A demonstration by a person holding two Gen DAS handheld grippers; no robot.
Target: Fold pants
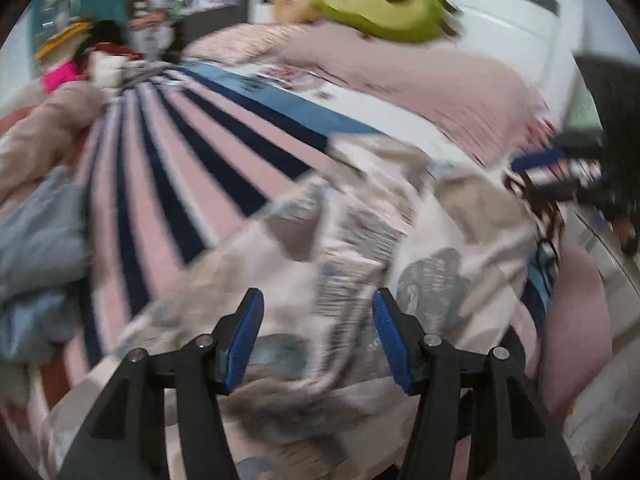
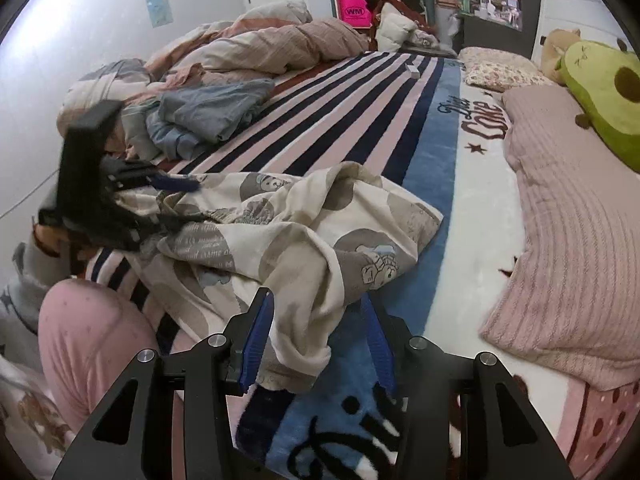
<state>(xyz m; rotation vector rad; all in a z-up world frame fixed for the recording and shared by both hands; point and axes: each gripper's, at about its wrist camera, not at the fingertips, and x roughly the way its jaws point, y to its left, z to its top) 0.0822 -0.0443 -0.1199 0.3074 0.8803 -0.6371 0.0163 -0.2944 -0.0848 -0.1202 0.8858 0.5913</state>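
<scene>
Here the left gripper sits at the pants' left edge, its jaws too dark to tell whether they grip. The cream pants lie crumpled on the striped blanket. The right gripper gapes wide around a hanging fold, squeezing nothing.

Pants: cream ground, grey-brown patches, cartoon bear print, bits of script lettering; same cream-and-grey print in left wrist view, blurred.
Blanket at 12 o'clock of pants: pink, navy and white stripes, blue band, white border with dark lettering and stars.
Pillow at 3 o'clock: dusty pink, ribbed.
Avocado plush at 2 o'clock: green, brown pit.
Jeans at 10 o'clock: faded blue.
Right gripper: black frame, blue pads.
Left gripper: same colours.
</scene>
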